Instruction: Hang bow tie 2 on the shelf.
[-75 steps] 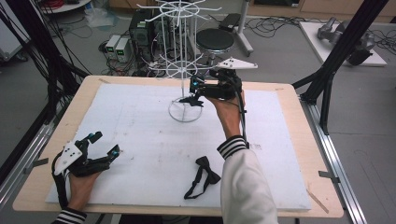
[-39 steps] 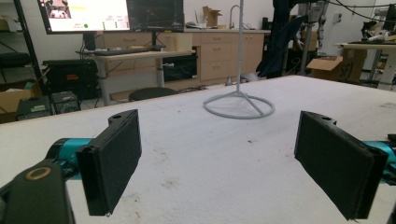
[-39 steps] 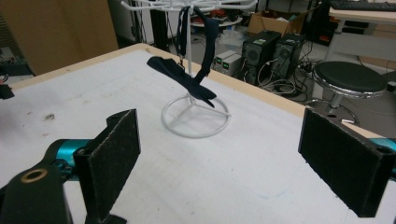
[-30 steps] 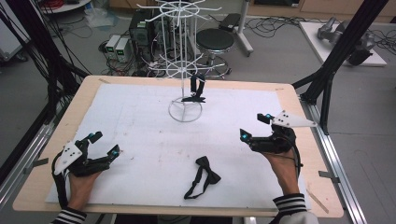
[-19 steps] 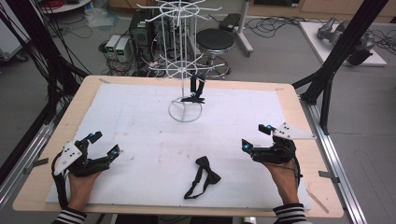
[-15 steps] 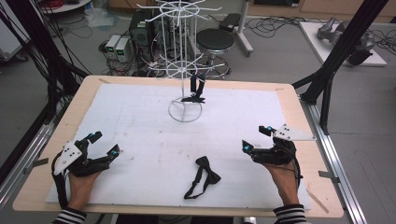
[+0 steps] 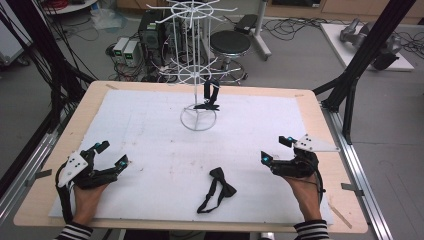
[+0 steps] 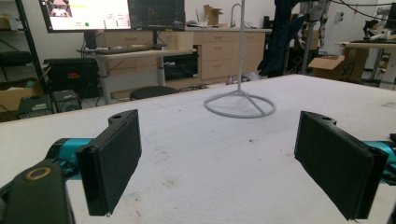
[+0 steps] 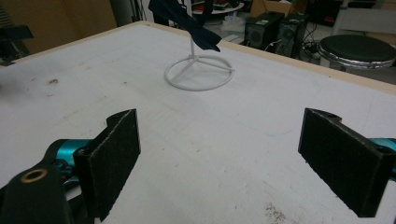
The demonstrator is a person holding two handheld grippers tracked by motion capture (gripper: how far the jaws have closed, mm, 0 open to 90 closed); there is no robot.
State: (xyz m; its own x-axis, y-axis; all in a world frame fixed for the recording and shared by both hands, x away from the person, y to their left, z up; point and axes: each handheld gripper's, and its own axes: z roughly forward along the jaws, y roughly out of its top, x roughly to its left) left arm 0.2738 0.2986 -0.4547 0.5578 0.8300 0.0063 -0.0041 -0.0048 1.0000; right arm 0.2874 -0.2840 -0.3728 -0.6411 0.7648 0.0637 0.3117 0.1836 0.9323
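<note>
Both grippers rest apart on the tabletop (image 7: pixel 150 145), holding nothing.

Left gripper (image 7: pixel 111 155) and right gripper (image 7: pixel 274 149) have fingers spread; one bow tie (image 7: pixel 218 187) lies between them near the front edge, another bow tie (image 7: pixel 210 95) hangs on the wire rack (image 7: pixel 197 65).

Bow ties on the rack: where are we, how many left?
One bow tie hangs on the white wire rack, so that one looks done. Nothing is in hand: the right tool and left tool rest open on the table. One bow tie lies flat between them, left to hang.
</note>
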